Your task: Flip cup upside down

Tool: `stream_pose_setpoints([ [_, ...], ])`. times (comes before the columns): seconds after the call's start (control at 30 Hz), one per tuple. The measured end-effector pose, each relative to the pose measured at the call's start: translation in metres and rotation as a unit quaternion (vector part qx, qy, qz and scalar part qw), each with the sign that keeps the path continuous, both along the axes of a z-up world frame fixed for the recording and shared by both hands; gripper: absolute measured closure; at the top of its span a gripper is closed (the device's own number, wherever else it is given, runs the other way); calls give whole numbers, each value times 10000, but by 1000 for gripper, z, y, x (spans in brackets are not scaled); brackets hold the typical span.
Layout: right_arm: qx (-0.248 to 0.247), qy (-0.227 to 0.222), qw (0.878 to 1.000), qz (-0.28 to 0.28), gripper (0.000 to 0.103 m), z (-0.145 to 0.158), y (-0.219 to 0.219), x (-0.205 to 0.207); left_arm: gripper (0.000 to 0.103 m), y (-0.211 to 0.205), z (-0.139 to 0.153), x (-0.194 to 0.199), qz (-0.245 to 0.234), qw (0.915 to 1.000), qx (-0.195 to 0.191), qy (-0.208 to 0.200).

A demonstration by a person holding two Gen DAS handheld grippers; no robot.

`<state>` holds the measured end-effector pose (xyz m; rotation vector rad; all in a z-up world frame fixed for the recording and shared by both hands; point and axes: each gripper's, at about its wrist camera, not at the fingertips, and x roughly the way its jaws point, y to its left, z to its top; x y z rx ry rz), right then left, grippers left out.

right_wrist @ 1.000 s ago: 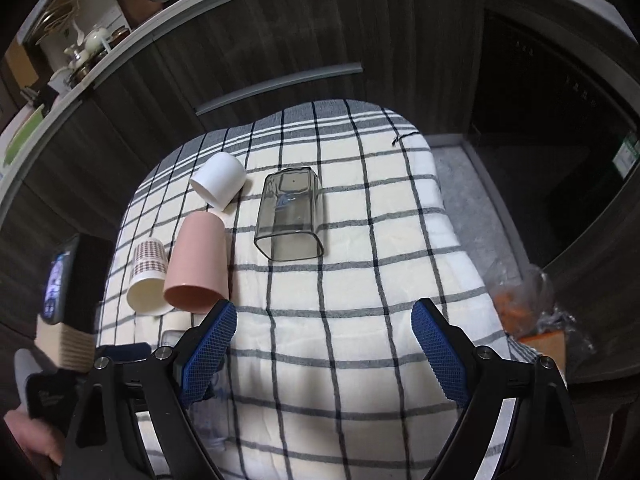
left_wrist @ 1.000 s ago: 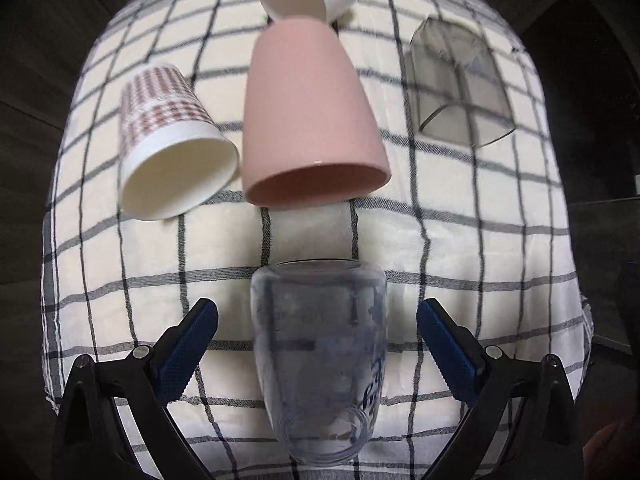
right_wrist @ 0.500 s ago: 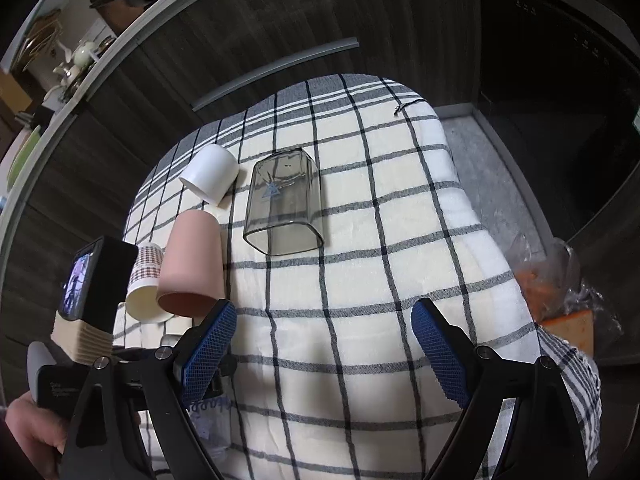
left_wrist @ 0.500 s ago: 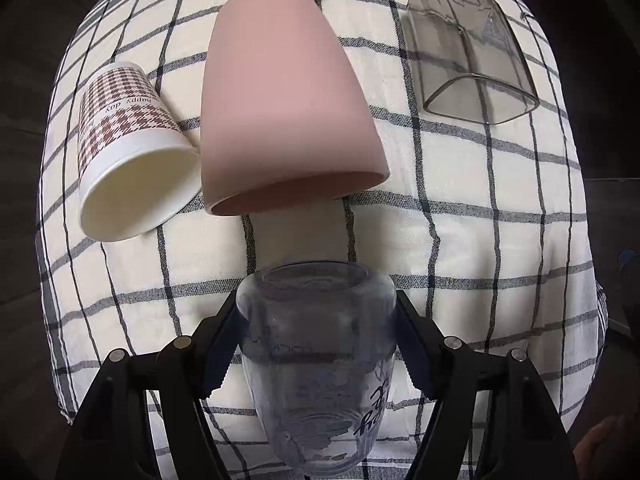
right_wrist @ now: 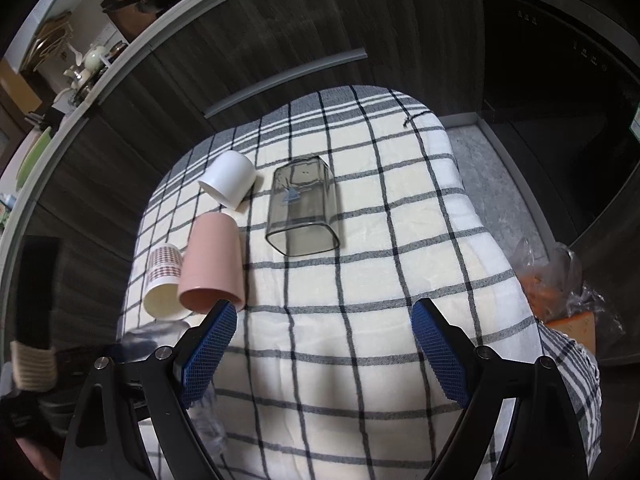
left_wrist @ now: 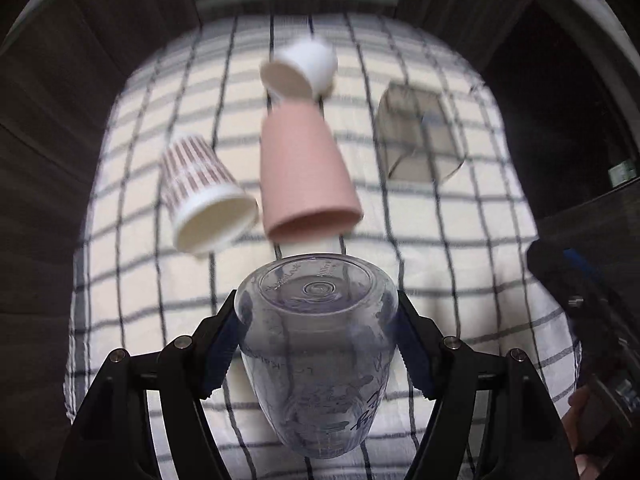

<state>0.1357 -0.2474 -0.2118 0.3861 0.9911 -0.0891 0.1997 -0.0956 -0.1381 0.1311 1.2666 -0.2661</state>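
Observation:
My left gripper [left_wrist: 316, 320] is shut on a clear plastic cup [left_wrist: 316, 344] with blue print. The cup is held off the checked cloth [left_wrist: 440, 264] with its base pointing away from me. In the right wrist view the clear cup [right_wrist: 156, 334] shows blurred at the lower left, beside the left gripper's black body. My right gripper [right_wrist: 322, 344] is open and empty above the near middle of the cloth [right_wrist: 360, 280].
A pink cup [left_wrist: 304, 168], a houndstooth paper cup [left_wrist: 200, 192], a white cup [left_wrist: 304, 68] and a smoky square glass [left_wrist: 416, 140] lie on their sides on the cloth. Dark wood cabinets stand behind. An orange bag [right_wrist: 560, 292] lies at the right.
My left gripper closed on the clear cup, then lifted it and tilted it so its base faces forward. The view is blurred by motion. The right gripper stayed open and rose slightly.

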Motion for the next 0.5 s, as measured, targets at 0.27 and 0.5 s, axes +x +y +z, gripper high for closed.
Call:
stream_pose_setpoints([
  [0.27, -320, -436, 9985, -11, 14, 9, 14, -17, 32, 36, 10, -24, 113, 9758, -788, -2036],
  [0.5, -620, -668, 9958, -56, 14, -2, 23, -25, 32, 50, -4, -43, 164, 9283, -967, -3587],
])
